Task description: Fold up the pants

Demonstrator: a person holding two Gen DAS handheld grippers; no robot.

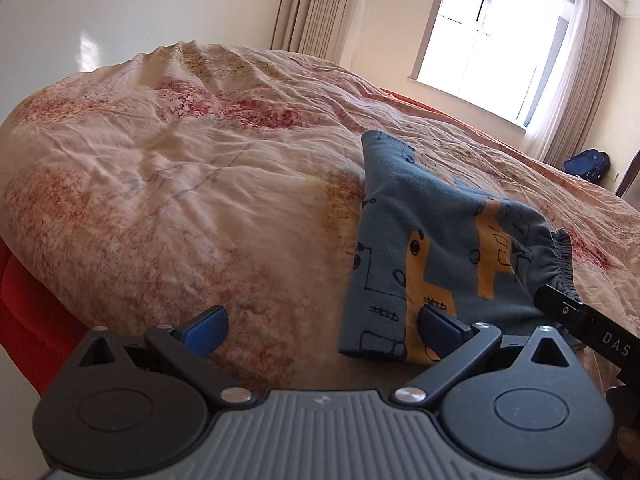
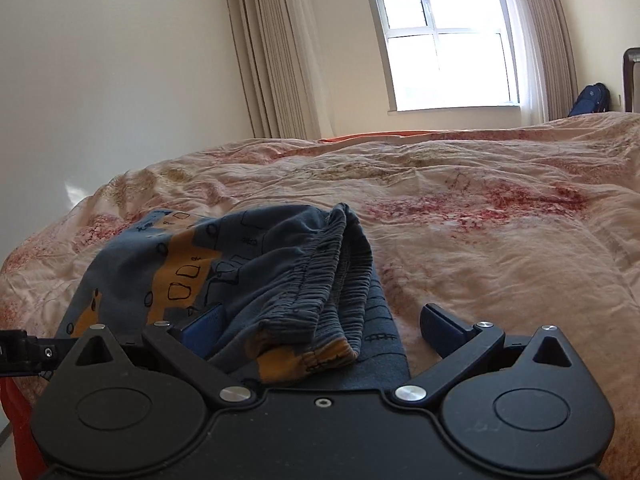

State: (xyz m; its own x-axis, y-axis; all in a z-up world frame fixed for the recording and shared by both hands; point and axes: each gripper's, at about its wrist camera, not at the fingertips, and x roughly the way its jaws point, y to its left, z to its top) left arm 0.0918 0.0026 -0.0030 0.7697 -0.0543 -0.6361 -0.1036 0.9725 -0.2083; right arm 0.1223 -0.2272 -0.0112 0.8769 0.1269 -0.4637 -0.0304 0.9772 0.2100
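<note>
The blue-grey pants with an orange print lie folded in a small bundle on the bed. In the left wrist view my left gripper is open just left of the bundle; its right fingertip overlaps the bundle's near edge and nothing is between the pads. In the right wrist view the pants show their gathered elastic waistband on top. My right gripper stands wide open, with the near end of the bundle lying loose between its fingers. The pads do not press on the cloth.
A rumpled cream quilt with red and tan blotches covers the bed. A red bed edge shows at the near left. Behind are a bright window, beige curtains and a blue backpack on the floor.
</note>
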